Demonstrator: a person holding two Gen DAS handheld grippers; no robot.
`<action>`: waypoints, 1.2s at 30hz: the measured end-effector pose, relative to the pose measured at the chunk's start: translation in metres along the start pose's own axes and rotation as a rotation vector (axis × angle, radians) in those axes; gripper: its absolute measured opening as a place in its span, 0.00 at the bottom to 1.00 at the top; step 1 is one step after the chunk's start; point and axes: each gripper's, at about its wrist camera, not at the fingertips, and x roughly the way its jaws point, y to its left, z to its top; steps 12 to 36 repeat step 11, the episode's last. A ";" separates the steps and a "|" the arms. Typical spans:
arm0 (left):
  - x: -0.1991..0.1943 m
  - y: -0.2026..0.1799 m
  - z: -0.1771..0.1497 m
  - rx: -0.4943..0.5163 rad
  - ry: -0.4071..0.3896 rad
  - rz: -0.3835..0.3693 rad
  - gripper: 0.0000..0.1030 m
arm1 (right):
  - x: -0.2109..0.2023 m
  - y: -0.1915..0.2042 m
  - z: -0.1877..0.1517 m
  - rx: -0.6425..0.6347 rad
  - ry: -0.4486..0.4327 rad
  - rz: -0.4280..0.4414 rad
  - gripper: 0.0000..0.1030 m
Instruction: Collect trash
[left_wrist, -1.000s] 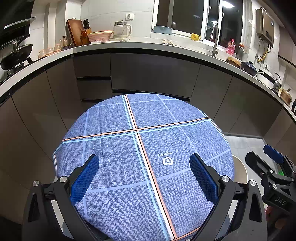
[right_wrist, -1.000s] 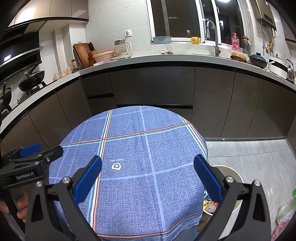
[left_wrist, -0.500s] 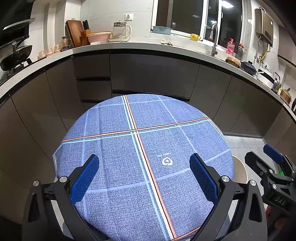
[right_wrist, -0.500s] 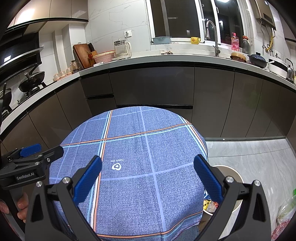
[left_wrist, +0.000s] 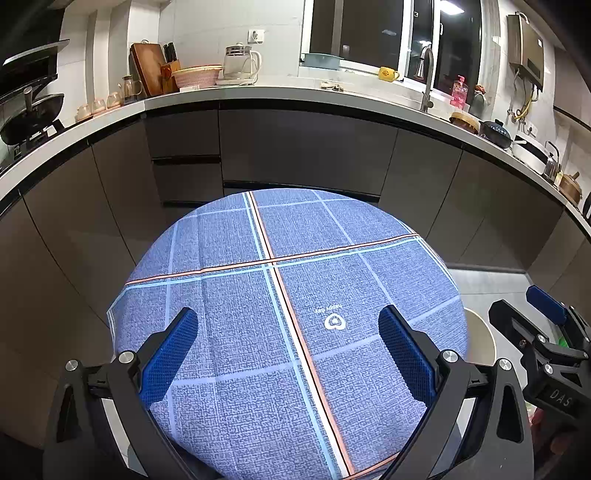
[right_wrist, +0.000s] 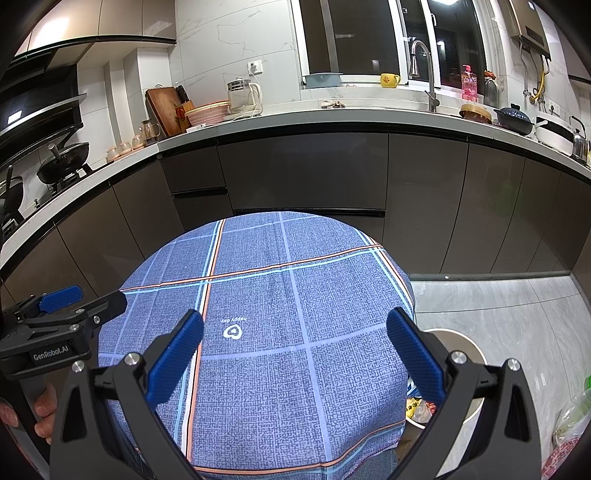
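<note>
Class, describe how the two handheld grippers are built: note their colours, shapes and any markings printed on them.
Both grippers are alike. The left gripper and the right gripper have black, angular frames with silver bolts and long fingers faced with blue textured pads. Seen side-on, the left one's body reads "GenRobot.AI" in white; the right one's reads "DAS". No cables or sleeves show.

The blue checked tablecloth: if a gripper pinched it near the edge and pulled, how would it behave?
The tablecloth looks like thin woven fabric, draping limply over the table edge, so it would probably fold and bunch rather than lift flat. Nothing visibly weighs it down, so it may slide. Both the left gripper and right gripper are open.
</note>
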 end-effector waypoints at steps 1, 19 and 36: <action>0.000 -0.001 0.000 0.002 -0.001 0.001 0.92 | 0.000 0.000 0.000 0.000 -0.001 0.000 0.97; 0.000 0.000 0.001 0.003 0.001 -0.003 0.92 | 0.000 0.000 0.000 0.000 0.000 0.000 0.97; 0.000 0.000 0.001 0.003 0.001 -0.003 0.92 | 0.000 0.000 0.000 0.000 0.000 0.000 0.97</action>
